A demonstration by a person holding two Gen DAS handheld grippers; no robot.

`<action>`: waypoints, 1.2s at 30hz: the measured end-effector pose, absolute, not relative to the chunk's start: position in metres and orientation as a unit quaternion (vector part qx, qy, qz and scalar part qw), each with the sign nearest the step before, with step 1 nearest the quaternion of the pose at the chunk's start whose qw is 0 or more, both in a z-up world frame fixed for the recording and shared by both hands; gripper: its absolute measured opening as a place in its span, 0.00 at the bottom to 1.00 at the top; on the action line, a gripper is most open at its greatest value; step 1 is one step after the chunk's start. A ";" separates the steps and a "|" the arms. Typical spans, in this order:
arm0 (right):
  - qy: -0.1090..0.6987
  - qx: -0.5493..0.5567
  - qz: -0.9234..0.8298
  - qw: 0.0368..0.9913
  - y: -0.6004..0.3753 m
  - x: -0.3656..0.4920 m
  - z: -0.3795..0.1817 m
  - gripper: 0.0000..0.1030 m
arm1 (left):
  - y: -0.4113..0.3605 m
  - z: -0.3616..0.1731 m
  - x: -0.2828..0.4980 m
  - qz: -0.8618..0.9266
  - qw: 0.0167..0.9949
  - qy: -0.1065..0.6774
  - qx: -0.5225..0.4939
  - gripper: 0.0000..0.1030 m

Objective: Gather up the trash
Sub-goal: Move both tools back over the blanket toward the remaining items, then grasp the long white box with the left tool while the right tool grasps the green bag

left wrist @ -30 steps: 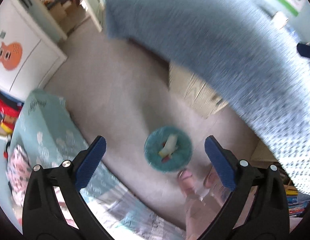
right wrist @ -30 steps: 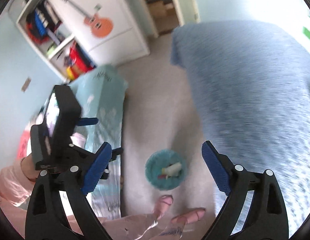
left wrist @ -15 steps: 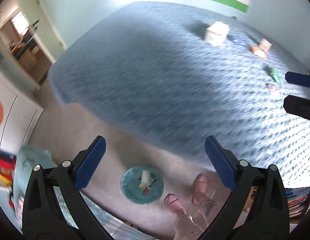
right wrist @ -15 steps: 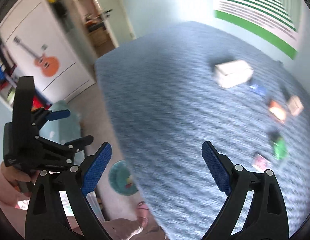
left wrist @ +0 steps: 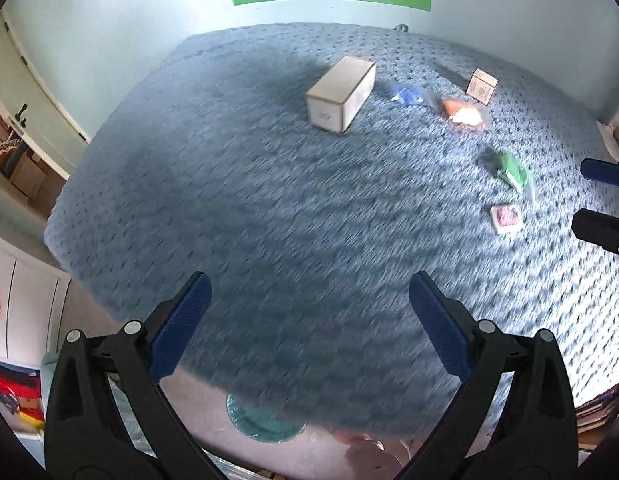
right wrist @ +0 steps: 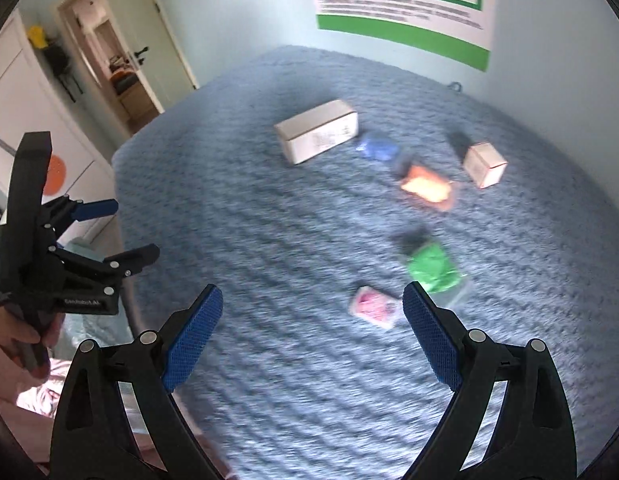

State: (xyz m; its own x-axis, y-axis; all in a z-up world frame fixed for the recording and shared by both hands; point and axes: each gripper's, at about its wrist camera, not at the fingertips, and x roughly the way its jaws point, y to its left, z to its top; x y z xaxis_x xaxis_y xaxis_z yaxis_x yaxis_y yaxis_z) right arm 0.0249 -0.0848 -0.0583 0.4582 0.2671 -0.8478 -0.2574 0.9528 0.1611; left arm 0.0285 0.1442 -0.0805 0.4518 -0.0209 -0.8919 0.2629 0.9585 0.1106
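Both my jaws gape wide, holding nothing. Ahead of my right gripper (right wrist: 311, 334), the long white box (right wrist: 316, 131) lies on the bed (right wrist: 269, 240), its length running left to right.

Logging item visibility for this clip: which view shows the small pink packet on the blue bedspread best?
The right wrist view: the pink packet lies large and near, just ahead of the open right gripper. The left wrist view shows it small, far to the right on the bedspread, away from the open left gripper.
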 end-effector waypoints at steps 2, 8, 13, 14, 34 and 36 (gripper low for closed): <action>0.501 0.011 0.148 0.853 -0.095 0.031 -0.062 0.88 | 0.132 -0.084 0.037 -0.093 0.841 0.520 0.115 0.94; 0.512 0.009 0.130 0.849 -0.122 0.048 -0.076 0.87 | 0.092 -0.093 0.064 -0.113 0.834 0.523 0.136 0.94; 0.523 0.006 0.109 0.845 -0.135 0.062 -0.090 0.87 | 0.075 -0.100 0.091 -0.133 0.827 0.524 0.151 0.94; 0.525 0.008 0.104 0.845 -0.136 0.065 -0.091 0.87 | 0.073 -0.101 0.097 -0.137 0.826 0.524 0.155 0.94; 0.593 -0.001 0.060 0.803 -0.142 0.109 -0.163 0.73 | 0.086 -0.118 0.210 -0.128 0.828 0.515 0.184 0.94; 0.599 -0.014 0.058 0.798 -0.141 0.113 -0.169 0.72 | 0.087 -0.122 0.218 -0.127 0.826 0.517 0.183 0.94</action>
